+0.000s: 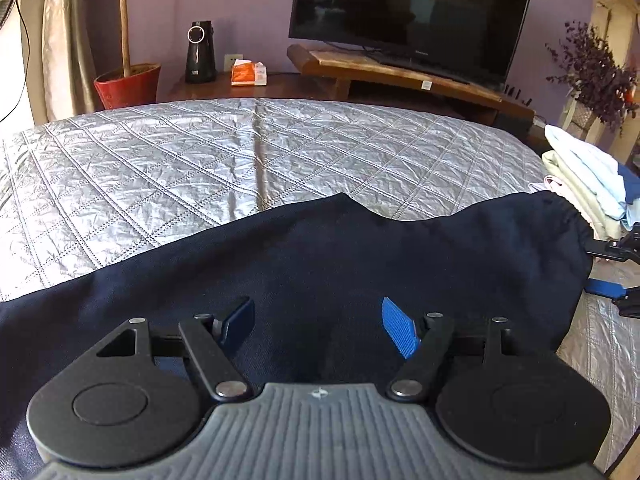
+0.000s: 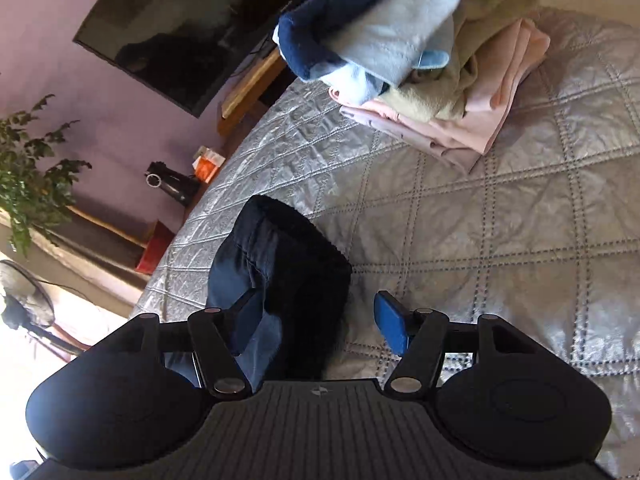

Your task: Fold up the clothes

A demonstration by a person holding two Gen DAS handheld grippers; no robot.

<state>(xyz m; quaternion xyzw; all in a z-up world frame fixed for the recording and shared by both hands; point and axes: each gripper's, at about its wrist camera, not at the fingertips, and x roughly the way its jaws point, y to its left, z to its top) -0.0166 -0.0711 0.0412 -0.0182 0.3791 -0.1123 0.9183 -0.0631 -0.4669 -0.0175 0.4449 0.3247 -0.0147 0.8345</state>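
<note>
Dark navy pants lie across the lower middle of the frame on the silver quilted bed. Both the left gripper and right gripper have fingers spread, gripping nothing. Grabbing only one layer could bunch it. One folded pile sits upper right.

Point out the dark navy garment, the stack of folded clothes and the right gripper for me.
dark navy garment [image 1: 320,248]: left wrist view, middle of the spread cloth.
stack of folded clothes [image 2: 460,92]: right wrist view, beige layer.
right gripper [image 2: 316,324]: right wrist view, between its fingertips.
</note>
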